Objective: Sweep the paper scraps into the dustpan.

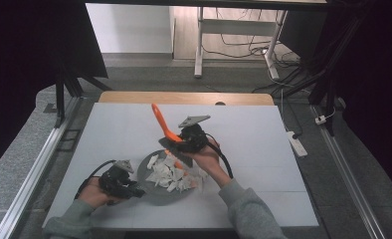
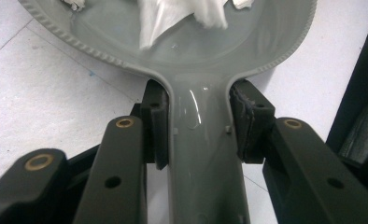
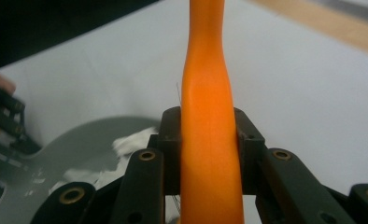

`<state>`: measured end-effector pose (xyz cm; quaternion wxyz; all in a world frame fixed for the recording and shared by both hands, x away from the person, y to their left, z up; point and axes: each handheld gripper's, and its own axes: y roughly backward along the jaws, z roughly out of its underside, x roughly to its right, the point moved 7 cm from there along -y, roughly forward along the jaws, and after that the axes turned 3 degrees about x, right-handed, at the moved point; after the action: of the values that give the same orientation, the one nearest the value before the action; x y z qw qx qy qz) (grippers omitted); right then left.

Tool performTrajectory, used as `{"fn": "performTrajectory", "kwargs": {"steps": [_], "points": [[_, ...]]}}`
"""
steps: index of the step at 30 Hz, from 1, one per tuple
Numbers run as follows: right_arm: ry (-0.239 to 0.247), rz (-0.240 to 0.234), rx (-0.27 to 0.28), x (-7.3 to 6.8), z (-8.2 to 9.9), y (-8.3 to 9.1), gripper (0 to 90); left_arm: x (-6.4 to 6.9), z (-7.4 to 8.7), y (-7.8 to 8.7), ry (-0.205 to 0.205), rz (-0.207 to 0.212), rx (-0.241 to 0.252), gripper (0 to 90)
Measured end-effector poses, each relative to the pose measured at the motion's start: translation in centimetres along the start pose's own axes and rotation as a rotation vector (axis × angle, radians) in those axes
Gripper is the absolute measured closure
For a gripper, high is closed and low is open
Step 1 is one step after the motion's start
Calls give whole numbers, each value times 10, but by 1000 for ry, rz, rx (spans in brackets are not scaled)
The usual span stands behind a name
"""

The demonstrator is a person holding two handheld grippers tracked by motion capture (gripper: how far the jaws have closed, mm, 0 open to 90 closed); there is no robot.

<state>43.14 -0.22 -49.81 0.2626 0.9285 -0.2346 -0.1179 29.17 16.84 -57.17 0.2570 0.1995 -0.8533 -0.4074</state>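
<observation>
1. White tabletop [image 1: 263,149] carries everything; cables lie on the dark floor beyond it.
2. On it, near my edge, sits the grey pan [image 1: 156,191], holding torn white scraps [image 1: 170,174].
3. My left gripper [image 1: 127,186] has its jaws closed tight on the pan's handle [image 2: 203,154], steadying it.
4. My right gripper [image 1: 181,144] has its jaws clamped around the orange spatula [image 1: 160,122], handle tilted up, blade just above the scraps.
5. I judge I'm mid-stir or mid-scoop; next I should lower the blade under the scraps while keeping the pan still.
</observation>
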Motion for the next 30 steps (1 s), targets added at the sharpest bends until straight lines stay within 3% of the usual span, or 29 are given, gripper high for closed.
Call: {"fn": "performTrajectory", "kwargs": {"steps": [4,8,15,30], "points": [[-34,42,36,18,-6,13,709,0,0,0,-1,2,0,616],[-72,72,17,30,1,15,709,0,0,0,0,1,0,616],[-78,86,-5,34,17,22,709,0,1,0,-1,3,-2,616],[-134,143,45,49,40,73,709,0,1,1,0,4,2,617]]}}
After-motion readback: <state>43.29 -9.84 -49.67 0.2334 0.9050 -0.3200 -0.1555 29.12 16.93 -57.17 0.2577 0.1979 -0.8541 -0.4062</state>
